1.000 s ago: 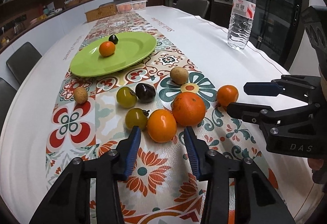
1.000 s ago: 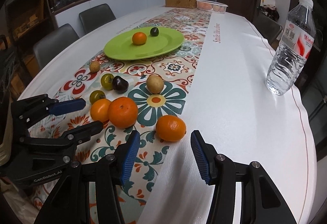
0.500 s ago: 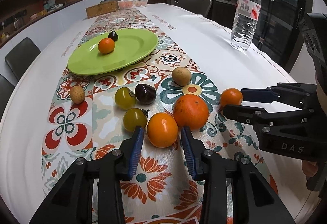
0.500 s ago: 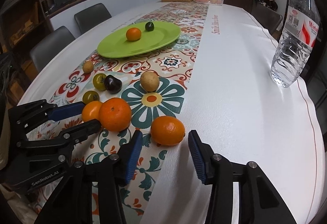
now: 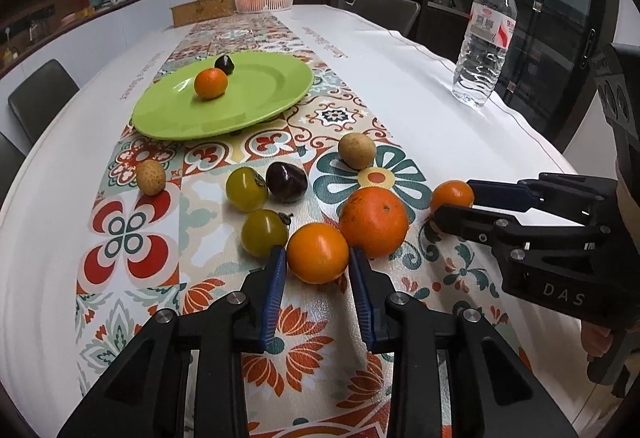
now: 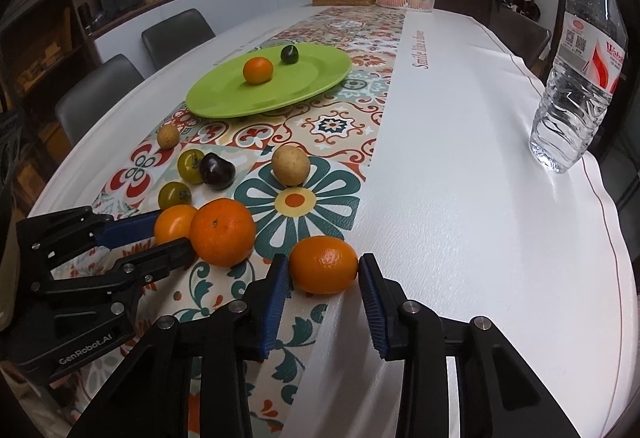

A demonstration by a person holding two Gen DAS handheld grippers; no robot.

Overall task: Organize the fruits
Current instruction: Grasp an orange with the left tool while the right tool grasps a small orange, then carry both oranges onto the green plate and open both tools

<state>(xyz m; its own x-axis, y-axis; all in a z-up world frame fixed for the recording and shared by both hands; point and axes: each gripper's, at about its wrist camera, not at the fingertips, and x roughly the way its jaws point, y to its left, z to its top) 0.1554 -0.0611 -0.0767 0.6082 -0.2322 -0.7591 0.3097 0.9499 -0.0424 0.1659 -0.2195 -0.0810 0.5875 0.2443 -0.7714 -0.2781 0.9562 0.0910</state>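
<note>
A green plate (image 5: 256,106) holds a small orange (image 5: 211,83) and a dark plum (image 5: 224,63); it also shows in the right wrist view (image 6: 316,86). Loose fruit lies on the patterned runner. My left gripper (image 5: 318,262) is open, its blue pads either side of a medium orange (image 5: 318,253), close but not clamped. A large orange (image 5: 374,221) touches that fruit. My right gripper (image 6: 323,272) is open around a small mandarin (image 6: 323,264), seen also in the left wrist view (image 5: 452,195).
Two yellow-green tomatoes (image 5: 247,189) (image 5: 264,232), a dark plum (image 5: 287,182) and two tan fruits (image 5: 356,150) (image 5: 151,177) lie on the runner. A water bottle (image 5: 484,42) stands at the right edge. A white basket (image 5: 265,1) and a box (image 5: 202,11) sit at the far end.
Both grippers have moved forward. The medium orange now sits between the left pads and the small mandarin between the right pads. Both jaws have narrowed slightly.
</note>
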